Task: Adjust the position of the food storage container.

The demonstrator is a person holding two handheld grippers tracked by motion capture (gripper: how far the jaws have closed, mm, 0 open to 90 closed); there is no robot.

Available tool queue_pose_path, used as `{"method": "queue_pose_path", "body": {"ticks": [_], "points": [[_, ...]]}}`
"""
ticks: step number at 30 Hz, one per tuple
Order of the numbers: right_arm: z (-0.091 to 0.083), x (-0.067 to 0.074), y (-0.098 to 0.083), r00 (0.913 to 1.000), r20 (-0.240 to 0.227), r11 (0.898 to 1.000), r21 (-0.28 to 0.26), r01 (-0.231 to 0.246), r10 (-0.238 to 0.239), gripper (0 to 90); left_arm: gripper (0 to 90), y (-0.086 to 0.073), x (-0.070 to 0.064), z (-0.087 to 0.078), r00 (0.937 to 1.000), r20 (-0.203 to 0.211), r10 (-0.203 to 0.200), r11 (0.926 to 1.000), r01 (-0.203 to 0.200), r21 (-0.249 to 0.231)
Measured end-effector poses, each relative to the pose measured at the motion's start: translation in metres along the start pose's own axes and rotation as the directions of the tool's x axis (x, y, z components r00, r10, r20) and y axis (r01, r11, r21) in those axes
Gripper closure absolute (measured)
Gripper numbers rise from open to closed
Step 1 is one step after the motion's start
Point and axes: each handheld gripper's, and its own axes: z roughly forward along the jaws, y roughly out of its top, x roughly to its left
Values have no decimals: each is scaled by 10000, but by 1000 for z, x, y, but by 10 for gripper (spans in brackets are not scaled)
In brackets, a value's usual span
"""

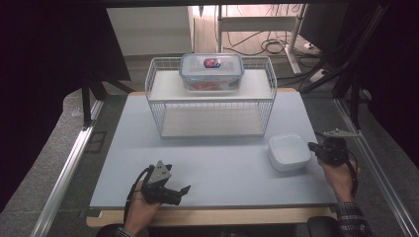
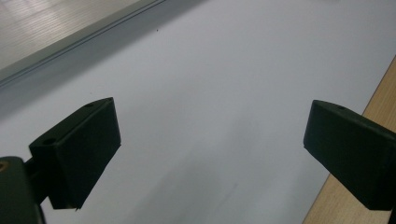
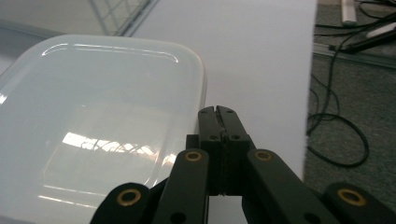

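Left tongs (image 1: 184, 193): nearest the front edge of the table, well to the left of the white dish; a hand grips them from below, a grey three-cornered plate sits on top, and they point to the right, along the front edge. In the left gripper view the two black jaws stand wide apart with bare tabletop between them and nothing held.

Right tongs (image 1: 312, 147): at the right edge of the table, held by the other hand, whose checked sleeve comes in from the bottom. The tip is just beside the white dish's right rim. In the right gripper view (image 3: 217, 111) the jaws are pressed together, pad to pad, with nothing between them; whether the tip touches the rim I cannot tell.

White dish (image 1: 289, 152): a shallow, square, rounded-corner dish, upright on the table at its right side, in front of the wire rack's right corner. In the right gripper view (image 3: 84, 121) it looks glossy and empty.

Table (image 1: 222, 168): a pale grey sheet on a wooden top whose edge shows along the front.

Wire rack (image 1: 212, 106): a white two-level rack standing behind the white dish, across the middle of the far half of the table.

Clear box (image 1: 211, 73): a lidded plastic box with side clips on the rack's upper shelf, the farthest thing from the white dish; something orange-red shows through its wall.
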Motion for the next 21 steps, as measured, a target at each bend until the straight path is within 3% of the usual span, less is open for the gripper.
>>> {"method": "queue_pose_path", "body": {"ticks": [9,21], "points": [[9,28,7,9954,-848,9989,126,454,-442,897,36,0,-1,1,10000,1,40,10000,-40,48],[23,72,16,9754,-1843,9919,162,1261,-1210,895,36,0,-1,2,10000,12,83,9999,-83,89]]}}
